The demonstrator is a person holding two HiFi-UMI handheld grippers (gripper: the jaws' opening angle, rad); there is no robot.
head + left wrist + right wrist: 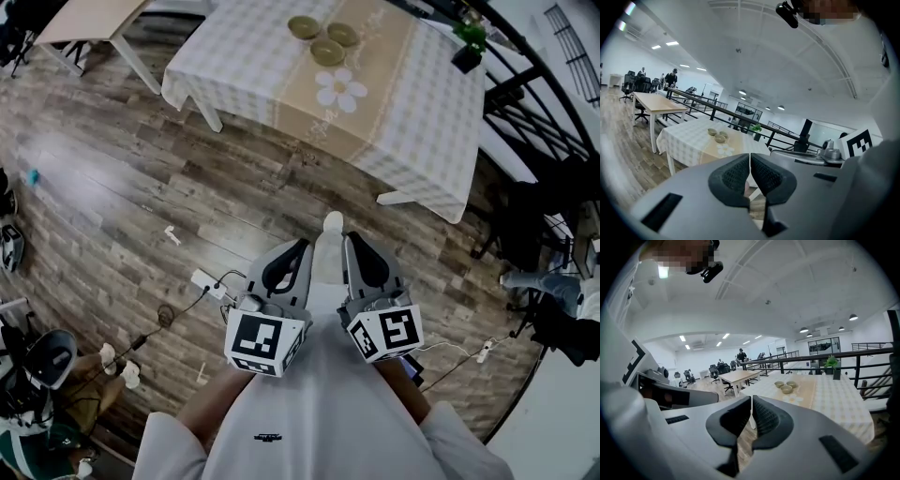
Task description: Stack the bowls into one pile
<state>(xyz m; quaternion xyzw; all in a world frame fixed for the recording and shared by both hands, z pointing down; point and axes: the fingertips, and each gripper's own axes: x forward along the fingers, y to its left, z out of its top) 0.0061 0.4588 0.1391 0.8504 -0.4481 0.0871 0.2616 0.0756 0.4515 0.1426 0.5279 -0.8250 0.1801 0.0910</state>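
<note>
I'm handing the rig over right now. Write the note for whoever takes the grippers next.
Left gripper: shut, empty.
Right gripper: shut, empty.
Both are held close to the person's body over the wooden floor, well short of the table.
Three bowls sit in a close cluster on the beige strip of the tablecloth, each separate, none inside another.
Done: nothing stacked.
Left: walk up to the table, then set two bowls into the third, one at a time.
</note>
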